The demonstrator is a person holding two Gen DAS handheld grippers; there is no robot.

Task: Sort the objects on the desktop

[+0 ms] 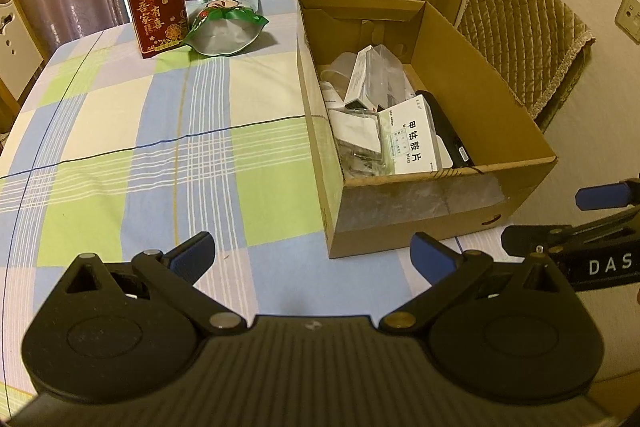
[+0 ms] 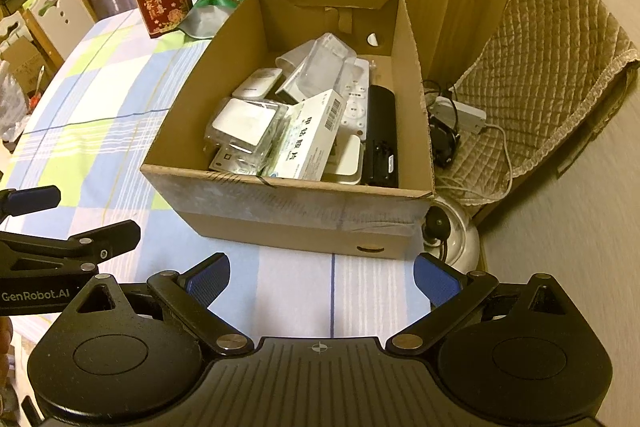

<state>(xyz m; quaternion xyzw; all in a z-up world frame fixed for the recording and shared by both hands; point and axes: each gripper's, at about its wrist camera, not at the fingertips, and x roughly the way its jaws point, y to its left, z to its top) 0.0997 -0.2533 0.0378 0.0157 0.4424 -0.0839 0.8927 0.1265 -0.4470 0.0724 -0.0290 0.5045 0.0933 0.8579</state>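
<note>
Left gripper [image 1: 312, 255] marked "GenRobot.AI" and right gripper [image 2: 322, 277] both hovering spread and empty, open brown cardboard box [image 2: 288, 205] holding white "甲钴胺片" medicine carton [image 2: 310, 139], red gift box [image 1: 157, 11] reading "吾家有喜" standing behind

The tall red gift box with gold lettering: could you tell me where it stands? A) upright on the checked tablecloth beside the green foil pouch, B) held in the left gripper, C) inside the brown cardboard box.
A: the tall red gift box stands upright on the checked tablecloth, next to the green foil pouch.

- A table [image 1: 120, 155] is wearing a checked cloth of blue, green and cream.
- A cardboard box [image 1: 420, 223] is sitting at its right edge.
- A red carton [image 1: 156, 13] is standing upright at the far side, with a green pouch [image 1: 224, 27] lying just beside it.
</note>
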